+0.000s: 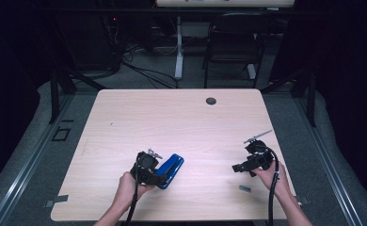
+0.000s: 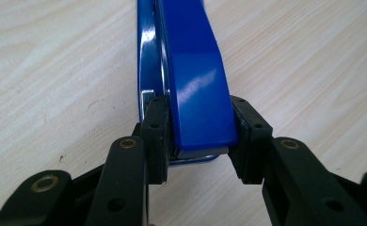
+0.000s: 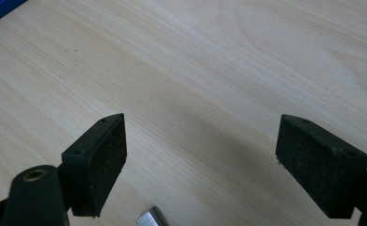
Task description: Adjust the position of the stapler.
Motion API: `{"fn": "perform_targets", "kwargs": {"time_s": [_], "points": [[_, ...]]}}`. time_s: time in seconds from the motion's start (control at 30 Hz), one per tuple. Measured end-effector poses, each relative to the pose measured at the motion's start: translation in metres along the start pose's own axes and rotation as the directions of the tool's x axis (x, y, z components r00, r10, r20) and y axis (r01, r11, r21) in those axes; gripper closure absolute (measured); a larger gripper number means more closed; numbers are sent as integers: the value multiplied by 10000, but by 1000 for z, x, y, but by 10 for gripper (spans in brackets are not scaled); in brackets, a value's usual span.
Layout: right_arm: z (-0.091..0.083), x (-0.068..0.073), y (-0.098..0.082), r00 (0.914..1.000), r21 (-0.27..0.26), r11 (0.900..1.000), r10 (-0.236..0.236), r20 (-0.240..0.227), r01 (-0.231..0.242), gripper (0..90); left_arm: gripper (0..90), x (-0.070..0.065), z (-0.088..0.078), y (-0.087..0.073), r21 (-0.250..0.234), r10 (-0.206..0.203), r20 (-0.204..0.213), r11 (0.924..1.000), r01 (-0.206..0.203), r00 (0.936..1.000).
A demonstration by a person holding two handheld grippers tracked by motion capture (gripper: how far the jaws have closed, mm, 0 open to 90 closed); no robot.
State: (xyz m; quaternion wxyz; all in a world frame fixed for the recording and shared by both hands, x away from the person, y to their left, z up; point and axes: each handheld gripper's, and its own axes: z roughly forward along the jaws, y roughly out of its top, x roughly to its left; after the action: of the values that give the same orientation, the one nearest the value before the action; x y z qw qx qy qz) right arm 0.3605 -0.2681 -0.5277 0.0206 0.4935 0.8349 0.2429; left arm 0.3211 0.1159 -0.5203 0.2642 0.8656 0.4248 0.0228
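A pale wood-grain table [image 1: 181,117] with rounded corners stands on grey carpet [image 1: 40,155] in a dim room with dark surroundings on both sides. A small dark round grommet [image 1: 211,100] sits in the tabletop near the far edge, right of centre. Beyond the table, a black folding chair [image 1: 233,40] stands next to a white desk leg [image 1: 179,47], and black cables [image 1: 148,73] lie loose on the floor in front of them. Metal rails [image 1: 26,160] run along the floor on either side of the table.

At the near left, the person's left hand [image 1: 125,188] holds the left gripper [image 1: 160,170], which pinches a glossy blue stapler [image 1: 171,170] lying on the table. In the left gripper view, the two black pads [image 2: 156,136] press against the stapler's [image 2: 195,89] sides at its near end, and its long blue body runs away over the light wood [image 2: 59,70]. A thin silver metal edge shows under its near end.

At the near right, the right hand [image 1: 268,176] holds the right gripper [image 1: 240,167] low over the table with its jaws spread wide; in the right gripper view, the pads [image 3: 101,160] stand well apart with bare wood [image 3: 200,84] between them. A small grey metal strip [image 1: 244,189], possibly staples, lies on the table just near of this gripper; it [image 3: 148,219] shows at the bottom edge of the right gripper view. The two grippers are well apart.
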Motion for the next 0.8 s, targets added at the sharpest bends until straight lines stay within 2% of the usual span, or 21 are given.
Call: {"fn": "perform_targets", "kwargs": {"time_s": [0.03,0.23,0.37,0.47,0.53,0.67,0.8], "points": [[0,0,0,10000,51,10000,-26,-1,26,168,622,2,-4,1,-128,133,112,9998,-131,9998],[-1,0,0,10000,98,9999,22,23,-22,170,518,10,-24,1,-757,-123,602,9970,168,9981],[-1,0,1,9999,174,9998,-117,1,117,172,513,23,-29,-1,-926,-436,302,9946,462,9986],[0,1,1,9999,172,9998,-110,29,109,176,575,34,-24,-4,-744,-762,247,9942,779,9968],[1,1,0,10000,115,9999,-55,-28,56,185,623,40,-18,-6,-553,-838,176,9949,846,9963],[0,1,1,9999,214,9997,-152,-49,153,196,716,48,-9,-7,22,-887,-1,9961,887,9961],[0,2,0,9999,191,9998,-103,-28,103,199,789,48,1,-8,478,-772,-47,9959,773,9970]]}}
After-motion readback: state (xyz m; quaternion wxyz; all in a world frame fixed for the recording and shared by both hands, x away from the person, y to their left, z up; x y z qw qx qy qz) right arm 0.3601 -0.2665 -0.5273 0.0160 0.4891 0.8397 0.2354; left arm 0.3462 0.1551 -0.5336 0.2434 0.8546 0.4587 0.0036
